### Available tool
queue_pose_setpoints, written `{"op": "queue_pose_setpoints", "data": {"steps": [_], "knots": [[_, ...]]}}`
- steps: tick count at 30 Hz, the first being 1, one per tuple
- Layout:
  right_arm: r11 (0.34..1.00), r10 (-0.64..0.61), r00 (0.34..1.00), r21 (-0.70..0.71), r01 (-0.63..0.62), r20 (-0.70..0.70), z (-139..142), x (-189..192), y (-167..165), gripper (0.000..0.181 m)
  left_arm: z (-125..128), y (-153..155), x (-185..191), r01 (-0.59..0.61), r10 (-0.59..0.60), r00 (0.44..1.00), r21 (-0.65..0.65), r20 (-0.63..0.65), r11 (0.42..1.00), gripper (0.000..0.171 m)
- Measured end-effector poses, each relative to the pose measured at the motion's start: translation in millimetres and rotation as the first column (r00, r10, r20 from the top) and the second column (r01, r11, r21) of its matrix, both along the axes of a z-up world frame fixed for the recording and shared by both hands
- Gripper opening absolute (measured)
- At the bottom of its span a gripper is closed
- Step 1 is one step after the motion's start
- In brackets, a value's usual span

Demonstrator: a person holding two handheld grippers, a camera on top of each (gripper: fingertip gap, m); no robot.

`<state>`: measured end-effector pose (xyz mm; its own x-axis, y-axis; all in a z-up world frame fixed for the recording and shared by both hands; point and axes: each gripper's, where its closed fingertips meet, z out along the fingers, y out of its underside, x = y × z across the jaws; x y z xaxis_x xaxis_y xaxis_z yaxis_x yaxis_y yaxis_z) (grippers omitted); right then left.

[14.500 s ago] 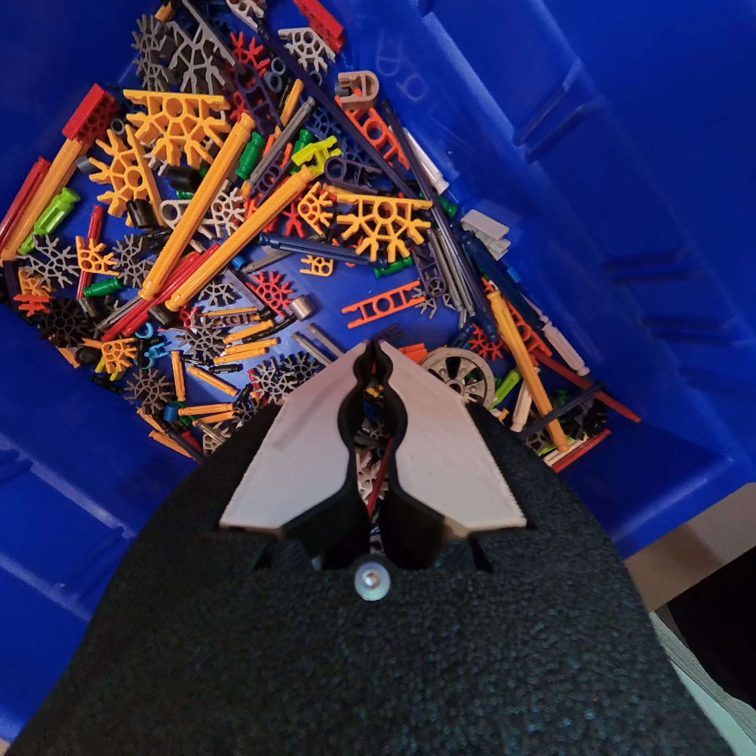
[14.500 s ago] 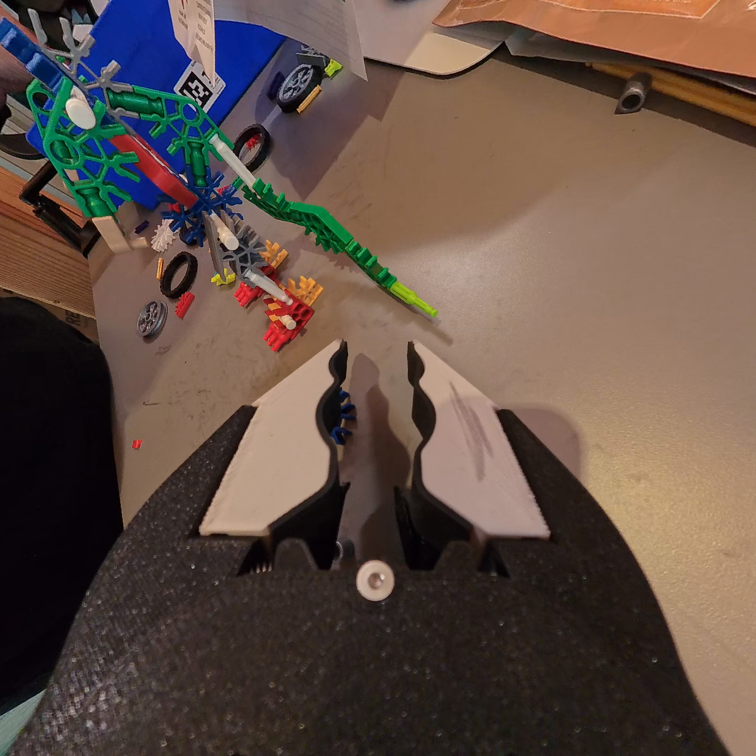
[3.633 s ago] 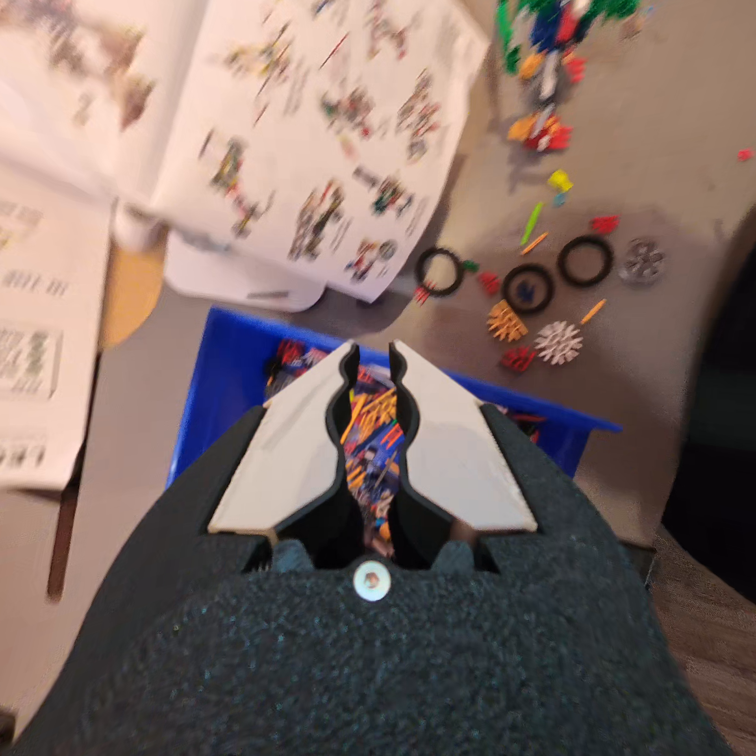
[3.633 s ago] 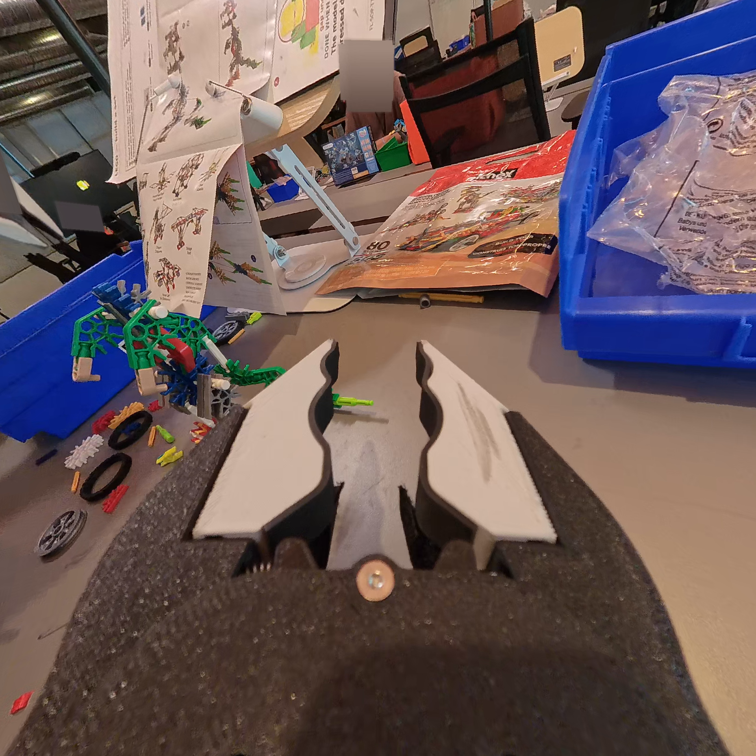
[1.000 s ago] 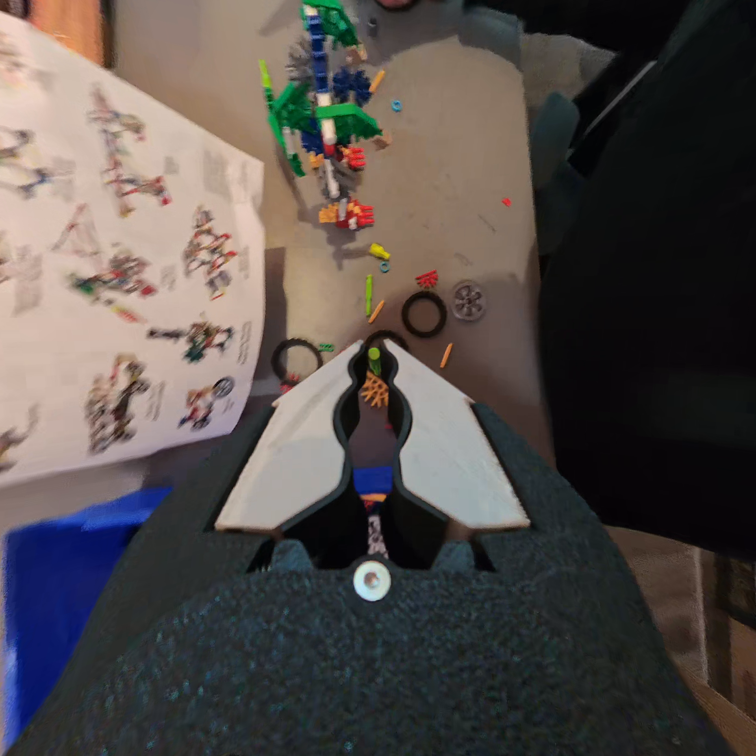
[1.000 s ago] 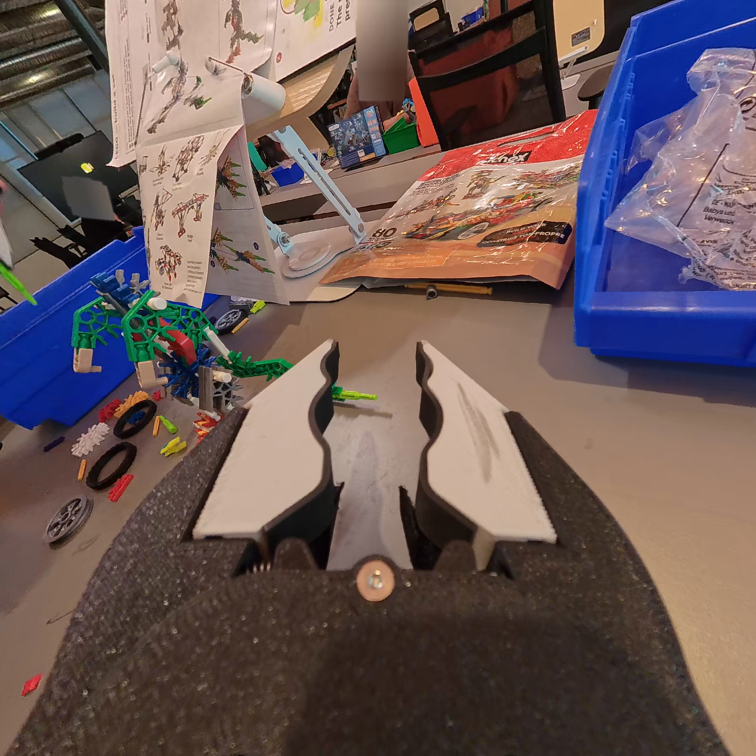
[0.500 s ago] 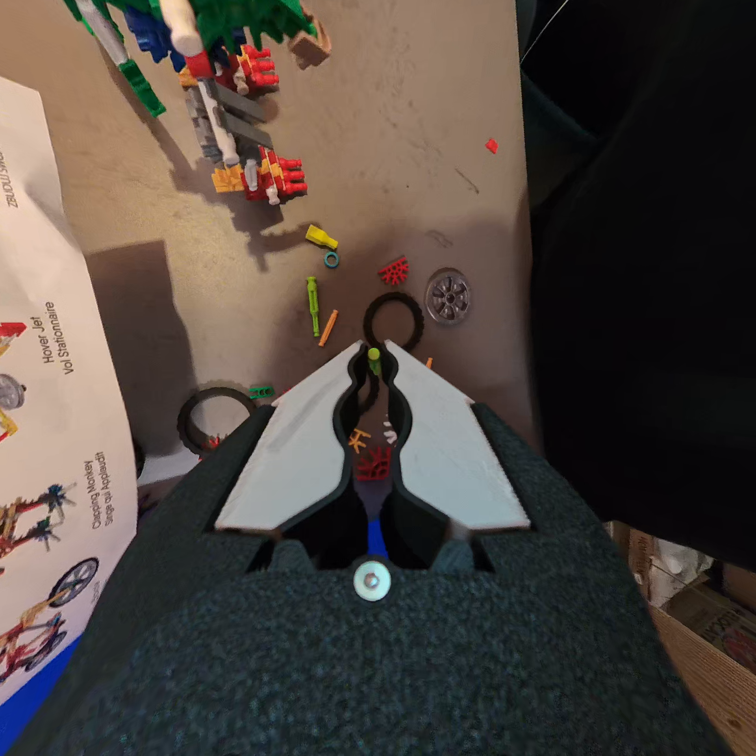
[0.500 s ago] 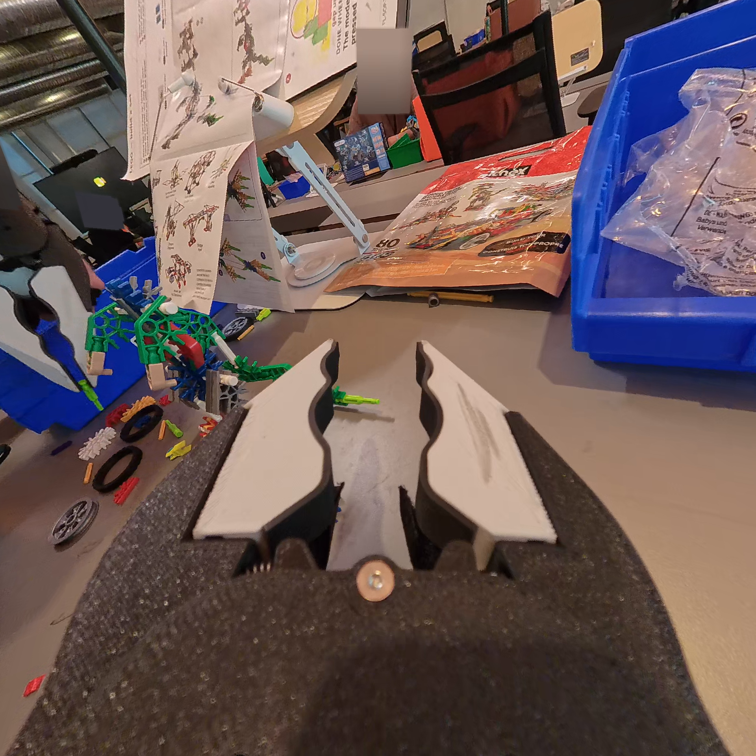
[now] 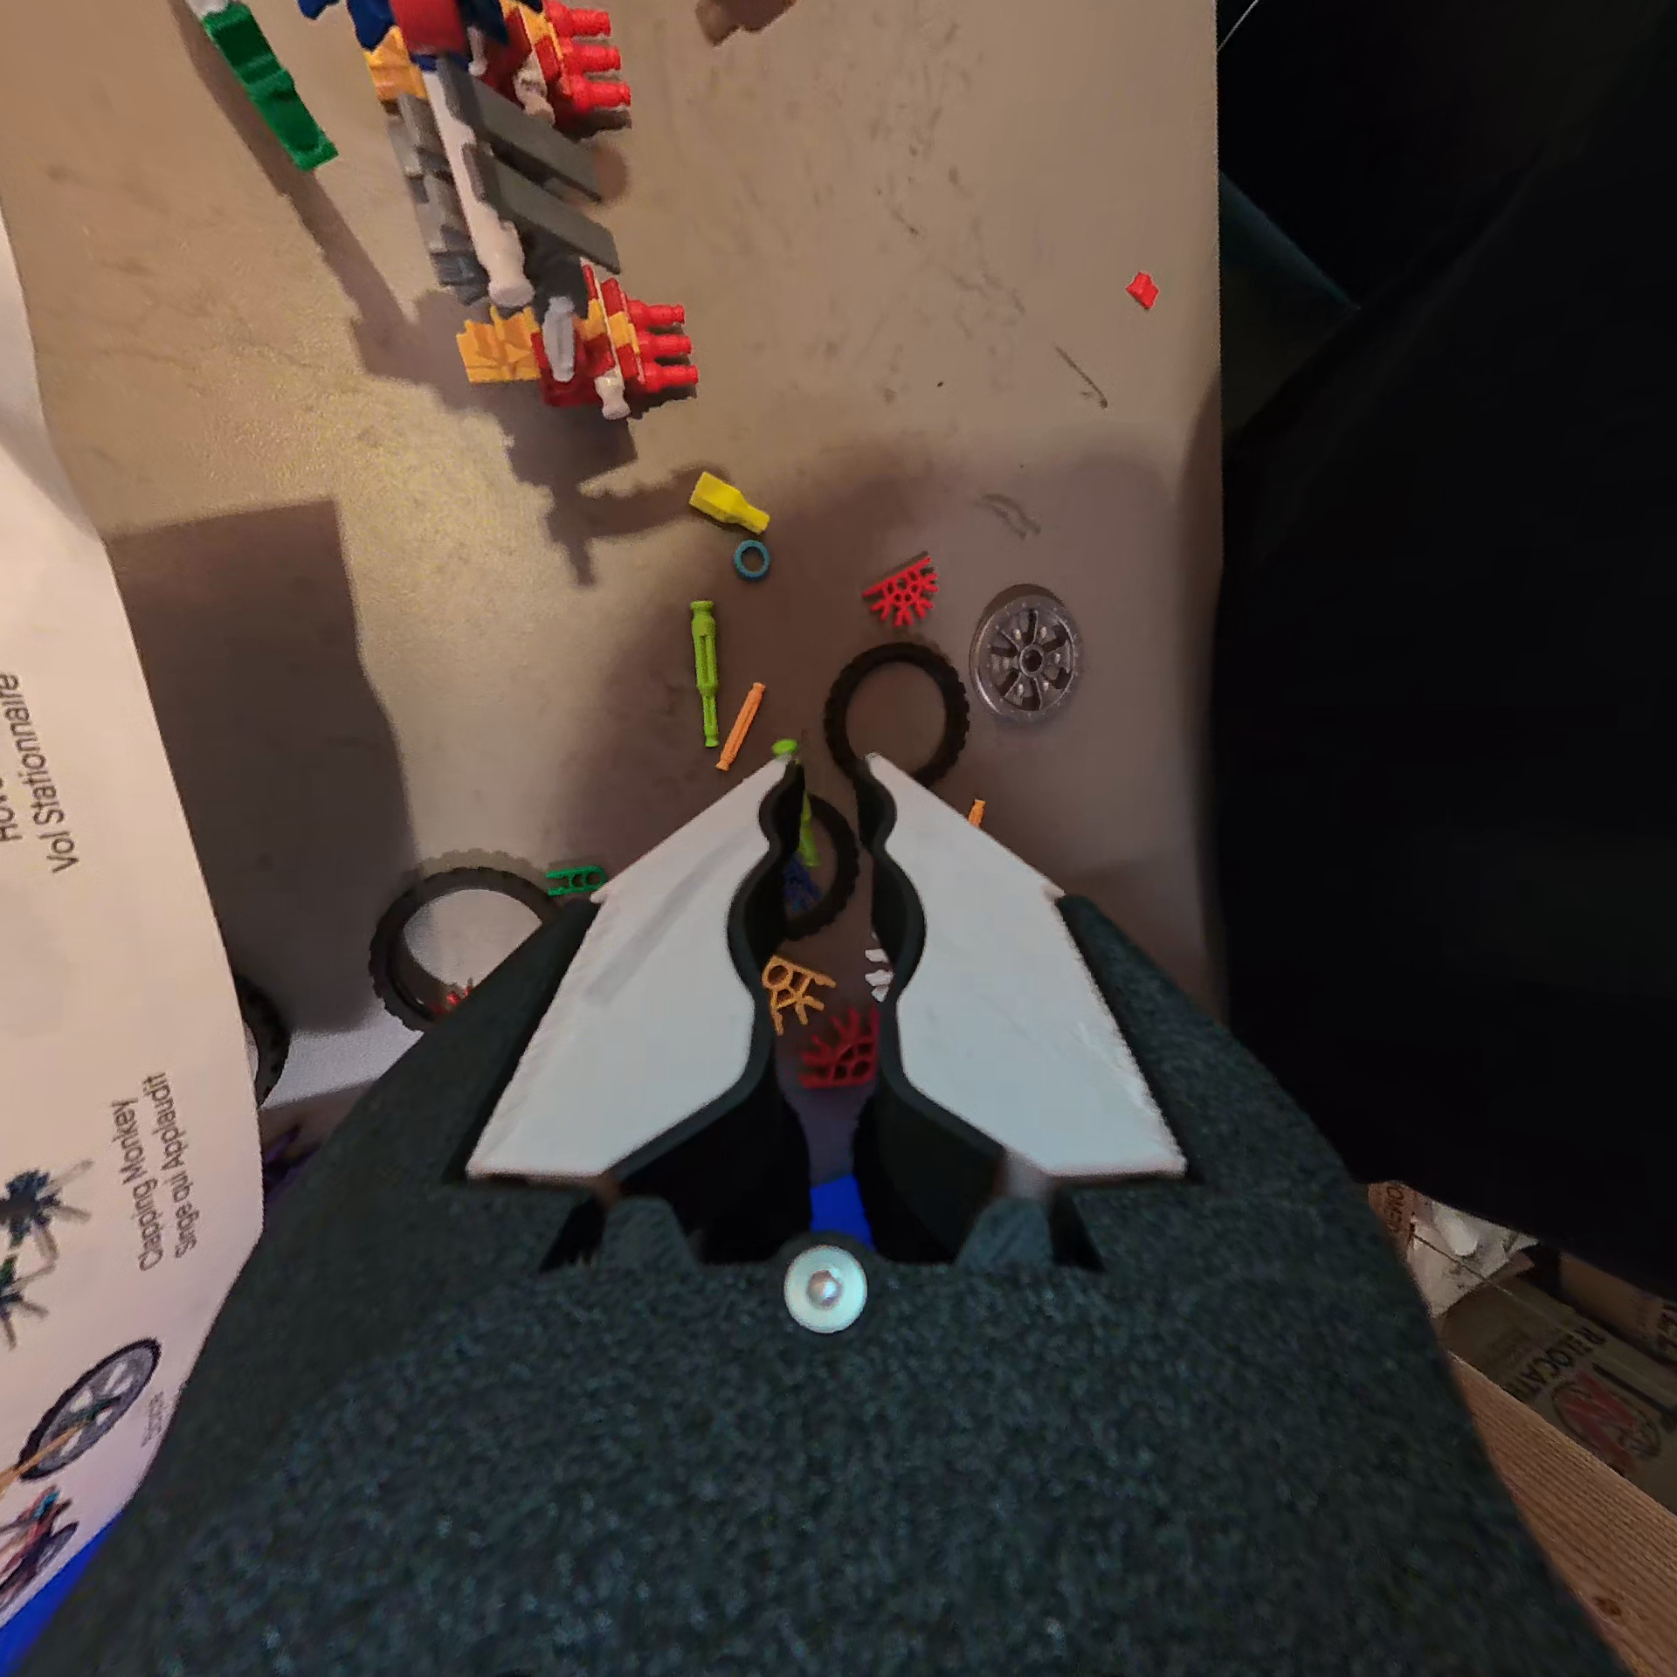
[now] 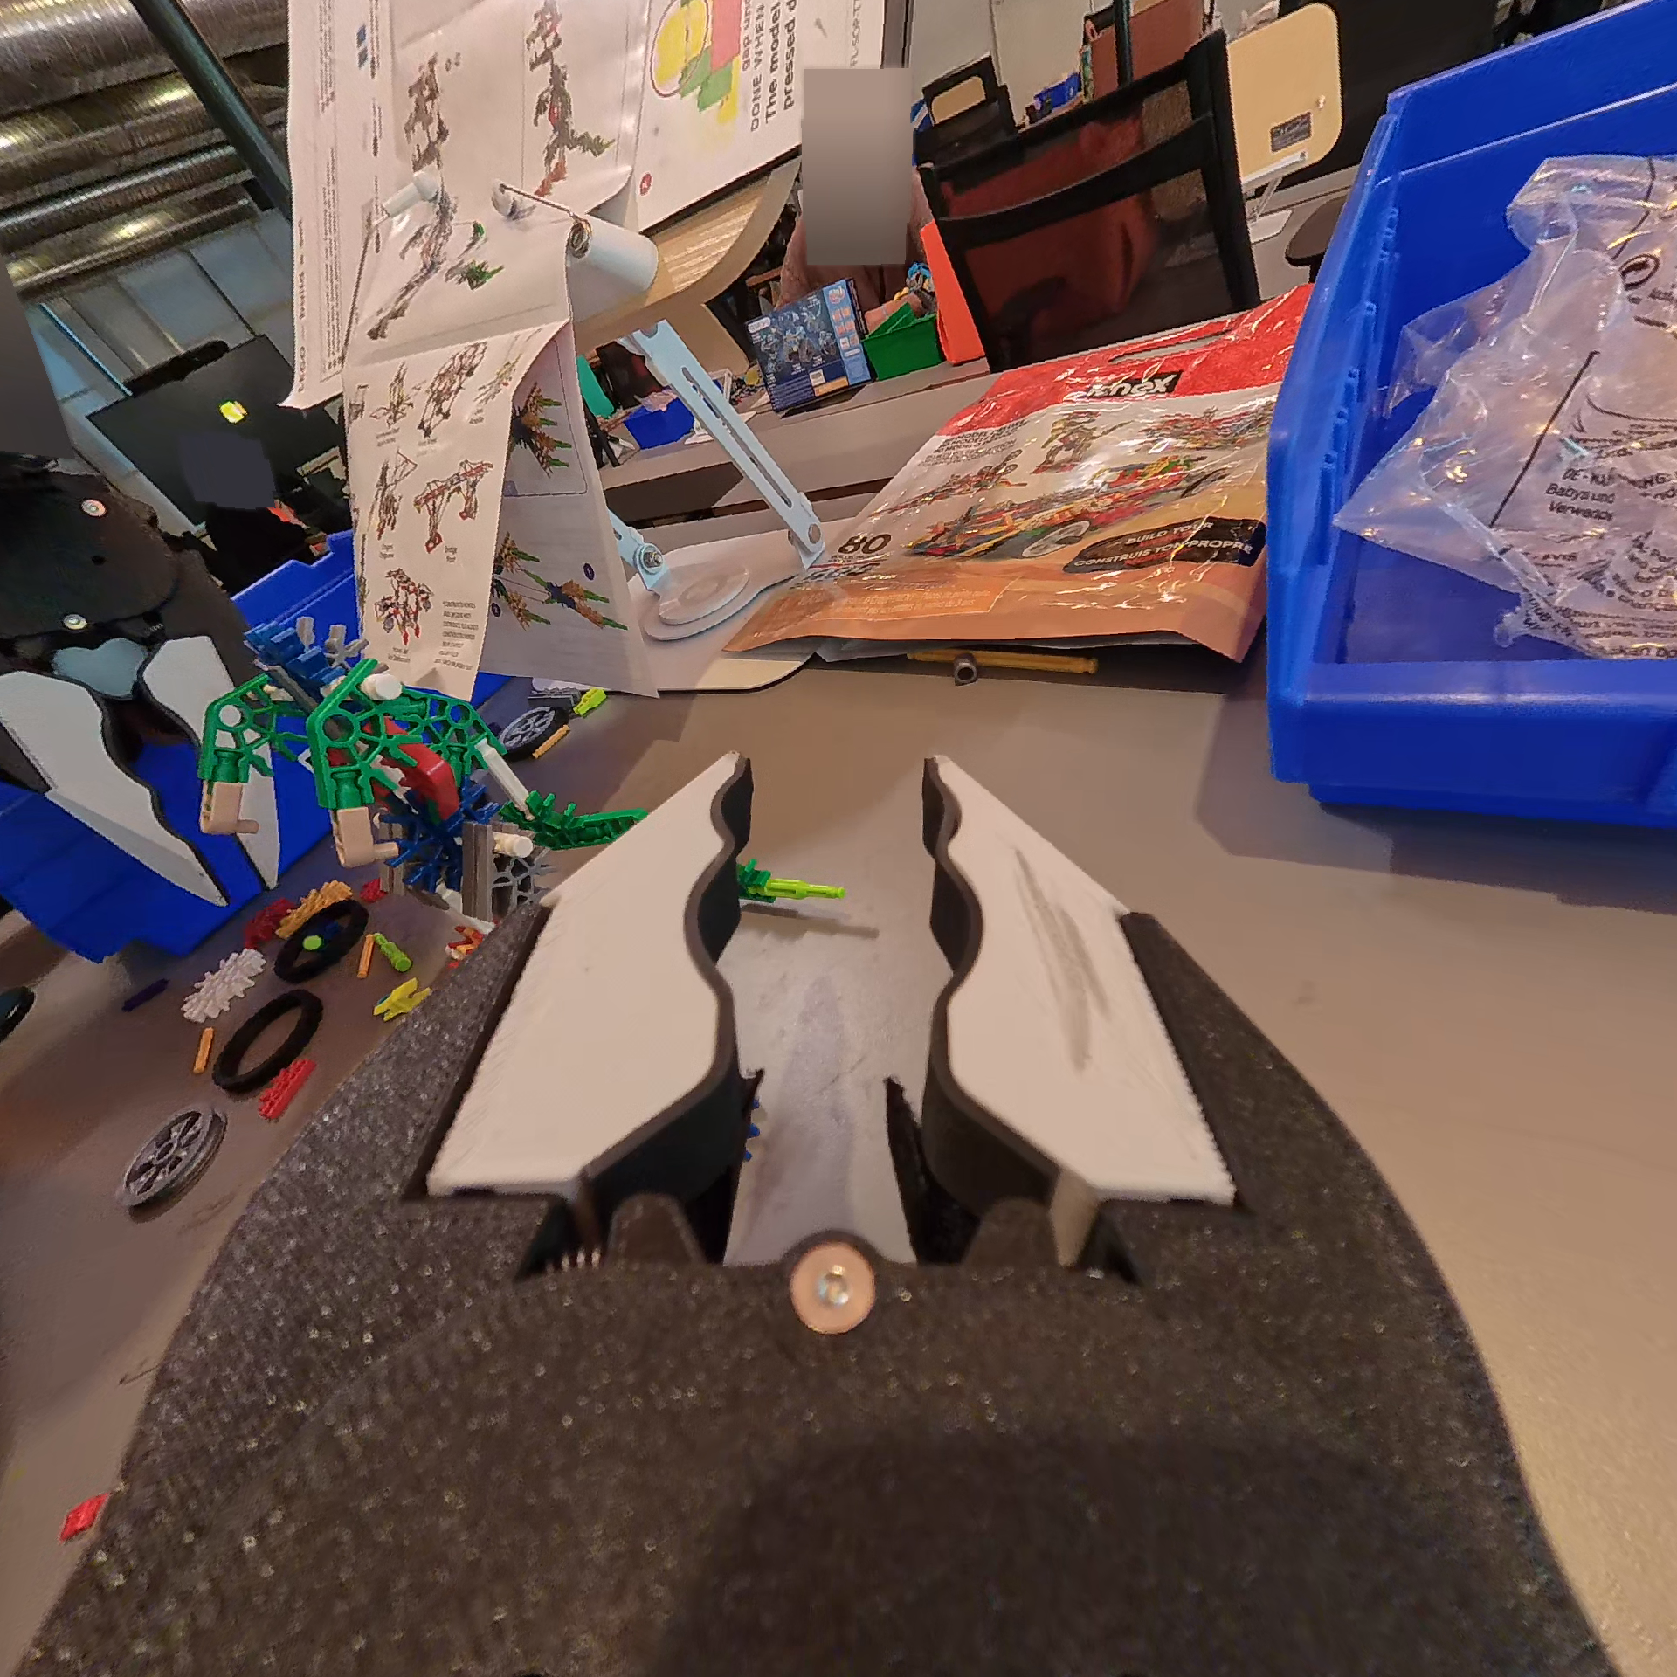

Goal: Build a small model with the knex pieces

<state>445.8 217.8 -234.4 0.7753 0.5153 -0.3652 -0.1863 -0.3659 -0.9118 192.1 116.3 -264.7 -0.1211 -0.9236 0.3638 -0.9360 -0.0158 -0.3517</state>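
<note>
left gripper (image 9: 824, 771) over 3 black tyres (image 9: 897, 712)

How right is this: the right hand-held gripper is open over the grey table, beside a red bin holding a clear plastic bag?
The bin is blue, not red, as the right wrist view shows. The right hand-held gripper is open over the grey table, and the bin holds a plastic bag.
</note>
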Motion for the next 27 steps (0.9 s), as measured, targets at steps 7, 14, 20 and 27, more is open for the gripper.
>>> {"op": "queue_pose_setpoints", "data": {"steps": [7,14,20,27], "knots": [[1.000,-0.001,1.000,0.003,0.001,-0.001,0.5,0.3,-0.2,0.037,5.4,-1.3,3.5,-0.017,0.017,1.000,0.009,0.026,1.000,0.014],[1.000,-0.002,1.000,0.004,0.002,-0.002,0.6,0.6,-0.3,0.038,27.3,8.1,0.2,-0.059,0.055,0.994,0.047,0.091,0.997,0.015],[1.000,-0.002,1.000,0.004,0.002,-0.001,0.5,0.6,-0.3,0.038,56.3,27.9,-24.0,-0.168,0.156,0.976,0.073,0.149,0.983,0.016],[1.000,-0.001,1.000,-0.004,0.001,0.003,-0.7,0.0,0.3,0.038,78.4,44.9,-67.1,-0.318,0.299,0.938,0.096,0.173,0.943,0.016]]}}
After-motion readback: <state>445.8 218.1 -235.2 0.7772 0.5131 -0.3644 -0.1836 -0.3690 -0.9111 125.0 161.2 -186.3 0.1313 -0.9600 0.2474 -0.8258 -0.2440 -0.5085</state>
